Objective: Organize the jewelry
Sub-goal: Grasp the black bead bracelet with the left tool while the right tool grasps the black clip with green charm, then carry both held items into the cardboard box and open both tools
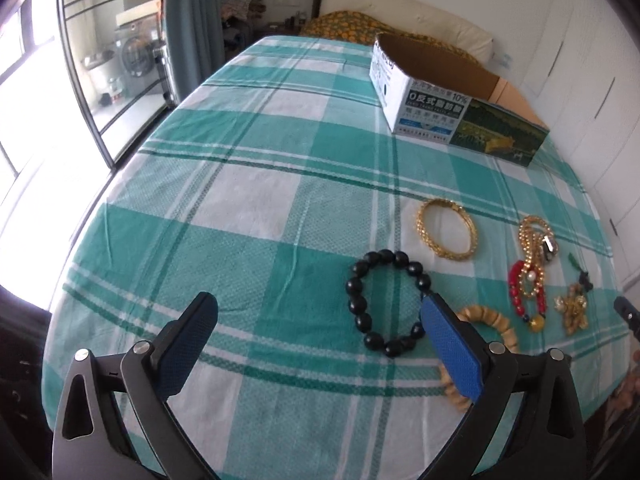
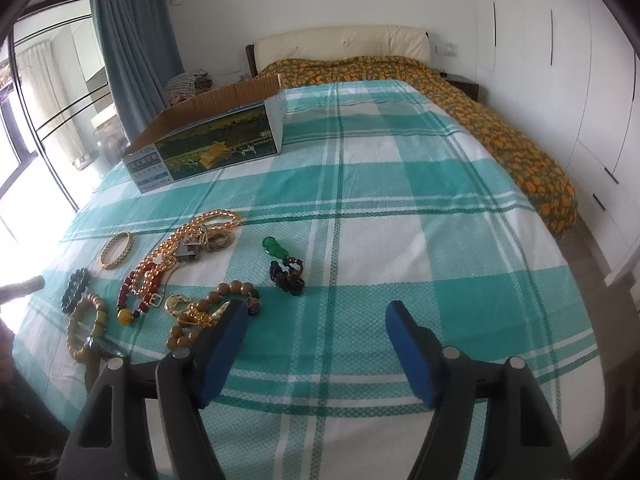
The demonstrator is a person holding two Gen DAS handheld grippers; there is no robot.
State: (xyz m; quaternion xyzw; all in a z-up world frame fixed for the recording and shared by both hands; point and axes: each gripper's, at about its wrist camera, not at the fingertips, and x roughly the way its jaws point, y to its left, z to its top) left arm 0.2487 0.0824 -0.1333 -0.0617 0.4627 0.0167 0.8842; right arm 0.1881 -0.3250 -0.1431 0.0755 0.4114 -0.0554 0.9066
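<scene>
Both grippers are held wide open above the teal checked sheet, and nothing is gripped by either. The left gripper is poised low over the black bead bracelet, whose right side is hidden behind the right finger, so it cannot be told whether the beads are touched. The right gripper hangs over bare sheet, just right of the jewelry.

All the jewelry is spread on the near part of the bed, while the open cardboard box, probably the intended container, stands well apart at the far side.

Several failures can be foreseen. If the left gripper were closed as it is placed, the wooden bead bracelet just right of the black one could be caught or dragged along. The soft sheet might be pinched with the beads and pulled up. The gold bangle lies flat, so it could be pushed away rather than grasped. In the right wrist view, the amber bead necklace is seen tangled with the red bead strand and a cord; if one were lifted, the others might be trailed and dropped short of the box. The green pendant could easily be slipped from the pads.
</scene>
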